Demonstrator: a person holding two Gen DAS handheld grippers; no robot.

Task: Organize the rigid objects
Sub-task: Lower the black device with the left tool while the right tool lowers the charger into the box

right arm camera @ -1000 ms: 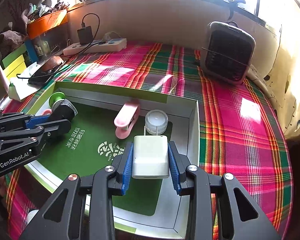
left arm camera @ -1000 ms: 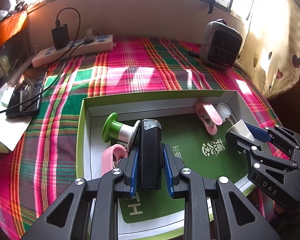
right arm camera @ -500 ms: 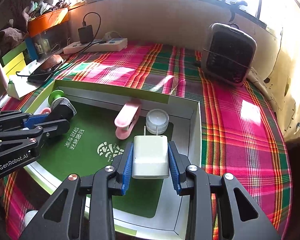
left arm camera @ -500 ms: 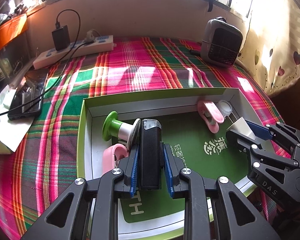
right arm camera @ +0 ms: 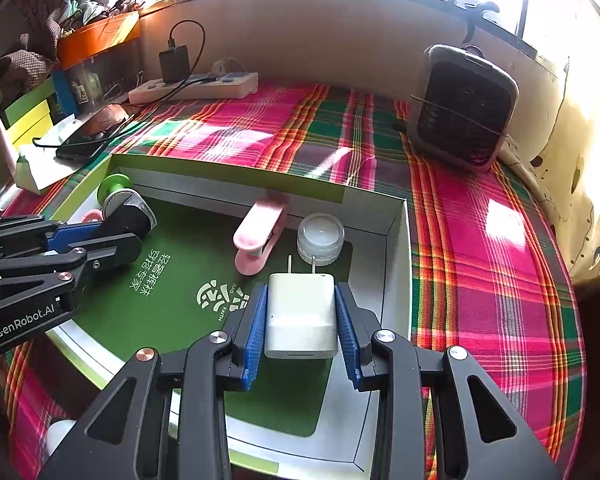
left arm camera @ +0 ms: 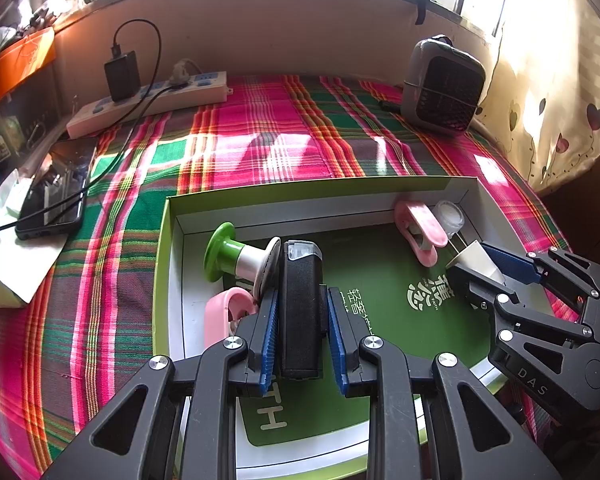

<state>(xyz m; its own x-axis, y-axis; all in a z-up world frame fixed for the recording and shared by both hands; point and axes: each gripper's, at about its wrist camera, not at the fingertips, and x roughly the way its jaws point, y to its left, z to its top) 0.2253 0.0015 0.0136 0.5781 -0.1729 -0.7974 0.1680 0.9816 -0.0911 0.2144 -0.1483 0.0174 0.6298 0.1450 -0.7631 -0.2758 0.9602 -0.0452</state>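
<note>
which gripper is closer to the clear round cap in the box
Right. The right gripper, holding the white charger, sits just before the clear cap; the left gripper is across the box.

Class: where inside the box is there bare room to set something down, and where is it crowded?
Free: the box's green middle, between pink stapler and left gripper. Crowded: the far corner by stapler and white cap; the opposite end around the green spool.

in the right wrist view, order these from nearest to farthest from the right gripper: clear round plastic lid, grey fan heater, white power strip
1. Clear round plastic lid: in the green box, just beyond the right gripper and the white plug it holds.
2. Grey fan heater: on the plaid cloth, far right, near the wall.
3. White power strip: against the back wall, far left.
</note>
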